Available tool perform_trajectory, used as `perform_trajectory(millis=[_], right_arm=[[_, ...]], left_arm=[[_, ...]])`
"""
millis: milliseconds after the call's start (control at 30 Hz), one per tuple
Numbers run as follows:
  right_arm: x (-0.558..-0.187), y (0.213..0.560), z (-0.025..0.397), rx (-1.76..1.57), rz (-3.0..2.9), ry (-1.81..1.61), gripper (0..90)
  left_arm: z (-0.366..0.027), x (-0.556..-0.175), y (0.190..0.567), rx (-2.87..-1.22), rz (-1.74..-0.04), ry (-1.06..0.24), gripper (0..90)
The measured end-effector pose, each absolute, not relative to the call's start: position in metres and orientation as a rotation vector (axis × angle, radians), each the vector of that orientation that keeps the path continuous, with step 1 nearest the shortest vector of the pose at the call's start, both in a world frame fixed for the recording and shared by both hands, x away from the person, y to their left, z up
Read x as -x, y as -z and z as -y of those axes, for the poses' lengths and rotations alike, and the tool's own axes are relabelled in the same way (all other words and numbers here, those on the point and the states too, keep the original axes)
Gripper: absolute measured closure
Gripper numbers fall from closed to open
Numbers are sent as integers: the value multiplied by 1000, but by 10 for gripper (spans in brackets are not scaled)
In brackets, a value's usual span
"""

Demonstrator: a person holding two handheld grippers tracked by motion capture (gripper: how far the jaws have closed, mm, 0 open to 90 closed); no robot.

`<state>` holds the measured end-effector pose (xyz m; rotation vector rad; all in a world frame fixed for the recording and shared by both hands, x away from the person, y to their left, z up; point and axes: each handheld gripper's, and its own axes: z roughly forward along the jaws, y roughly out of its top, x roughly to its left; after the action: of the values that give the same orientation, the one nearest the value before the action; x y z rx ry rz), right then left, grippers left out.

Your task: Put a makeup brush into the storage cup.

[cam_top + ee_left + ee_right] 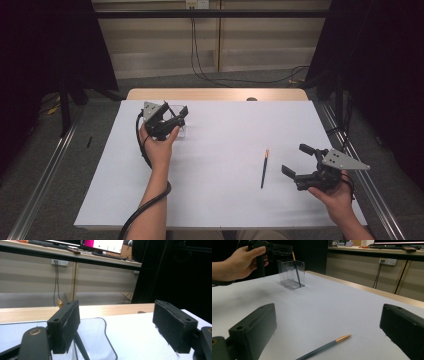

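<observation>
A clear plastic holder (pixel 291 273) stands at the table's far left, with one dark pencil (pixel 297 271) leaning inside it, orange end up. My left gripper (pixel 178 119) hovers just above the holder (pixel 184 131), open; in the left gripper view (pixel 117 315) the holder's rim (pixel 106 333) and the pencil (pixel 81 347) lie below the left jaw. A second dark pencil with an orange end (pixel 264 168) lies flat on the white table. My right gripper (pixel 295 159) is open just to its right, low over the table. The right gripper view (pixel 329 320) shows that pencil (pixel 324 347) between the jaws.
The white table top (pixel 225 190) ends in a wooden strip (pixel 215 94) at the far edge. Metal rails (pixel 45 170) run along both sides on the floor. Cables (pixel 200 70) lie on the floor behind, and dark curtains hang at left and right.
</observation>
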<state>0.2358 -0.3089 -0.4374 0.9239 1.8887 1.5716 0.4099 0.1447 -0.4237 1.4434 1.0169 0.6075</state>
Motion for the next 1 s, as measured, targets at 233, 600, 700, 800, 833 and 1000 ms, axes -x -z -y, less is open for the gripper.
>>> perform_trajectory(millis=[233, 600, 700, 800, 833, 1000], right_arm=[[-235, 437, 308, -921, -1889, -1567, 3], [-235, 437, 309, -920, -1893, -1566, 3], [-235, 437, 308, -921, -1894, -1565, 3], [-236, 438, 308, -921, -1895, -1565, 3], [-236, 438, 308, -921, -1894, -1564, 3], [-236, 437, 307, -922, -1889, -1570, 3]], left_arm=[[-146, -401, 424, -1451, -974, -603, 193], [-149, -391, 428, -1481, -896, -549, 107], [-151, -387, 427, -1490, -867, -534, 86], [-153, -385, 427, -1507, -847, -515, 52], [-154, -384, 427, -1522, -836, -519, 48], [-156, -379, 425, -1536, -786, -489, 9]])
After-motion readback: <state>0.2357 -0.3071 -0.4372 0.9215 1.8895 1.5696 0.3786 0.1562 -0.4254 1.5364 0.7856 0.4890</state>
